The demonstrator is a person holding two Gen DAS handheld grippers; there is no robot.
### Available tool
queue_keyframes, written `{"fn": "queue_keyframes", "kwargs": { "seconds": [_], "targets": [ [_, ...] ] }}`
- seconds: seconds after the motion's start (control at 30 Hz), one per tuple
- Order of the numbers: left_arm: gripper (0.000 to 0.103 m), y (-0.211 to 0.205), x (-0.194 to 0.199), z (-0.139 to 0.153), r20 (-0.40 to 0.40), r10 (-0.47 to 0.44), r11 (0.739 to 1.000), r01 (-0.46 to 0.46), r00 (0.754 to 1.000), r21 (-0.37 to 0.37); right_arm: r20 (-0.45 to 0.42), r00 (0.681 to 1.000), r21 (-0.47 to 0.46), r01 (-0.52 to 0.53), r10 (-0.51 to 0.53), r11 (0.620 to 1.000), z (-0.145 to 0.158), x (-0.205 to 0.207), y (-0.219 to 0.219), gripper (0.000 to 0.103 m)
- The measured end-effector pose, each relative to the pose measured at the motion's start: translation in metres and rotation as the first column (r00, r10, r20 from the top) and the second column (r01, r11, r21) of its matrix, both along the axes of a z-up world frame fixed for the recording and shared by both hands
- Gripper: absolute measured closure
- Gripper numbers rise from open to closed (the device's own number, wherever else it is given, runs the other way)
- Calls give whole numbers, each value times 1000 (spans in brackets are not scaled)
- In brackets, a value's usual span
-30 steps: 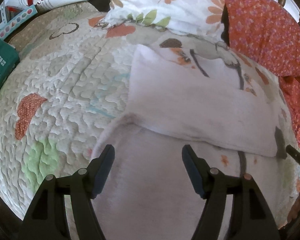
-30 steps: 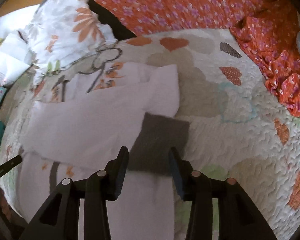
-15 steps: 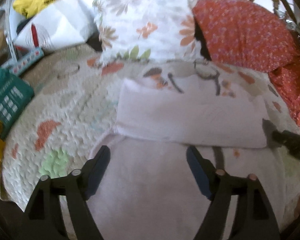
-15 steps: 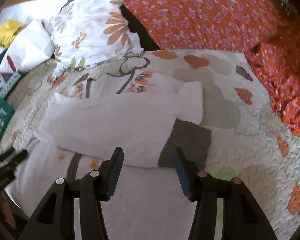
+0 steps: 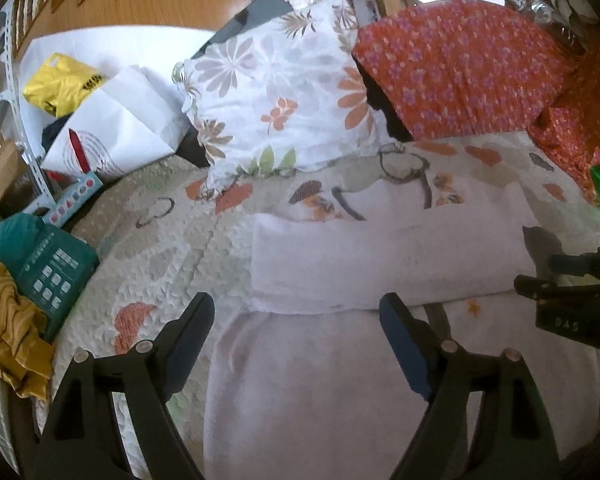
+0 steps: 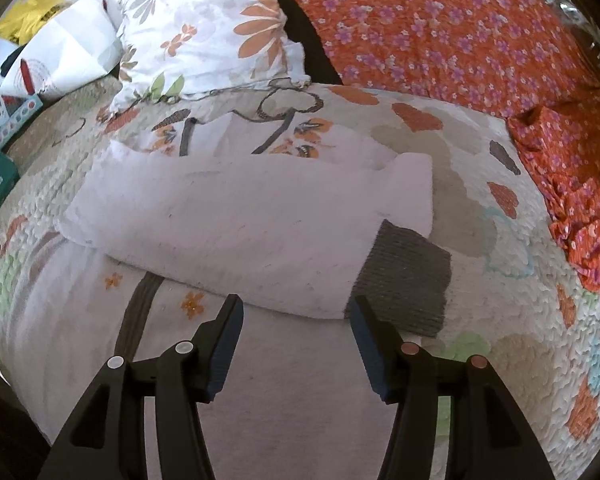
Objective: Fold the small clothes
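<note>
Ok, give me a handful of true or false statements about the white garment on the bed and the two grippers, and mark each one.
1. The sleeve is folded across the white garment. True.
2. The sleeve's cuff is bright yellow. False: it is dark grey.
3. The right gripper is clamped on the cuff. False: its jaws are opening, with nothing pinched between them; the cuff lies just beyond its right fingertip.
4. The left gripper hangs above the garment with its jaws apart. True; they are opening, and no cloth is pinched.
5. A floral pillow lies beyond the garment, at the far side of the quilt. True.
6. The garment lies on a bare wooden table. False: it lies on the quilt.
</note>
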State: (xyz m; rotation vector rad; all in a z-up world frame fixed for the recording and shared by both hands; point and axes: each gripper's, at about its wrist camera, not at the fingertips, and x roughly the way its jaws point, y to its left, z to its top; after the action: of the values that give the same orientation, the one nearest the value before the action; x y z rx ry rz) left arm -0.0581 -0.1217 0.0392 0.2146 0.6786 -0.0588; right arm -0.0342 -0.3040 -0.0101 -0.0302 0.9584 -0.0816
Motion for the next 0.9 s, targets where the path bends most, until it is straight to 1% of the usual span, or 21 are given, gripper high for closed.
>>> {"fn": "queue_keyframes", "kwargs": {
  "seconds": [0.1, 0.13, 0.23, 0.3, 0.5, 0.6, 0.67, 0.73, 0.8, 0.9],
  "targets": [
    [19, 3, 4, -6, -43, 1, 1000, -2, 999, -25, 1, 1000, -12, -8, 8, 1000, -1, -1, 4, 42],
    [19, 4, 6, -9, -72, 0, 999, -3, 997, -42, 1, 1000, -13, -11, 11, 1000, -1, -1, 5, 41],
    [19, 6, 9, -17, -128, -6, 998, -3, 992, -68, 1, 1000, -15, -21, 21, 1000, -2, -2, 6, 40],
    [19, 6, 8, -19, -132, -7, 998, -2, 991, -64, -6, 1000, -15, -25, 24, 1000, -3, -2, 8, 40],
    [19, 4, 5, -16, -108, -7, 999, 2, 994, -44, -16, 999, -21, -42, 42, 999, -7, -2, 13, 40],
    [19, 5, 7, -17, -99, 3, 1000, -5, 995, -17, -18, 999, -21, -43, 42, 999, -7, -1, 13, 40],
    [19, 4, 8, -16, -71, 17, 1000, -16, 997, 20, -20, 999, -21, -42, 41, 999, -8, -1, 13, 39],
    [19, 7, 11, -15, -57, 29, 999, -27, 998, 39, -22, 999, -19, -39, 39, 999, -8, -1, 13, 39],
    [19, 13, 17, -15, -75, 46, 999, -44, 996, 29, -25, 999, -15, -37, 36, 999, -9, -1, 13, 39],
    [19, 22, 27, -21, -123, 77, 997, -76, 989, 7, -27, 999, -15, -41, 41, 999, -10, -2, 13, 39]
  ]
}}
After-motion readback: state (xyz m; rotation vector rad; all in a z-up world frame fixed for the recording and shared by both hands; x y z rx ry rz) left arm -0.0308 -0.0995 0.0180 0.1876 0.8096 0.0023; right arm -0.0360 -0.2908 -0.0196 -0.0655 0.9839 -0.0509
